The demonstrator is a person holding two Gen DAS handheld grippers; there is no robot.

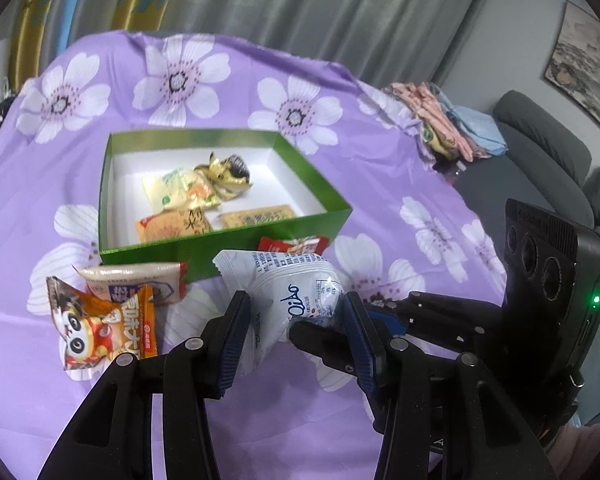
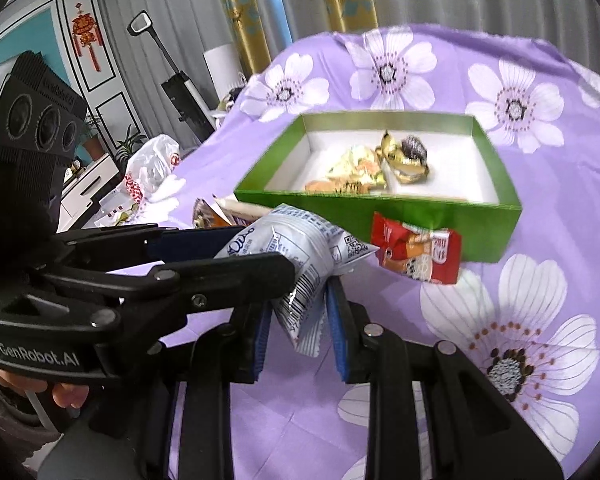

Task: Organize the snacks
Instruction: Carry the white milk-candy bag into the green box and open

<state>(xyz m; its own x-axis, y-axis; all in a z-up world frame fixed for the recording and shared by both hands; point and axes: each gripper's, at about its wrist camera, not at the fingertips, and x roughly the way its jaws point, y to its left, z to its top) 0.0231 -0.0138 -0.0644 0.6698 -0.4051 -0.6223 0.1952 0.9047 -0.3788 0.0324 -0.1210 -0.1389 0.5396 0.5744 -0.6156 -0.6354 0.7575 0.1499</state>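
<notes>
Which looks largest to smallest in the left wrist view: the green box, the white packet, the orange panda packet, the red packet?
1. green box
2. white packet, though it is nearest the camera
3. orange panda packet
4. red packet, partly hidden behind the white packet, so unsure

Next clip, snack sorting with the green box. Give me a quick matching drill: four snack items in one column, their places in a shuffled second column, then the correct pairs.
Items:
1. white packet
2. red packet
3. panda packet
4. gold-wrapped sweet

Places:
A. on the cloth, at the box's near wall
B. inside the green box
C. held by both the left gripper and right gripper
D. on the cloth, out beyond the box's near corner, partly over a beige packet

Pairs: 1-C, 2-A, 3-D, 4-B
</notes>
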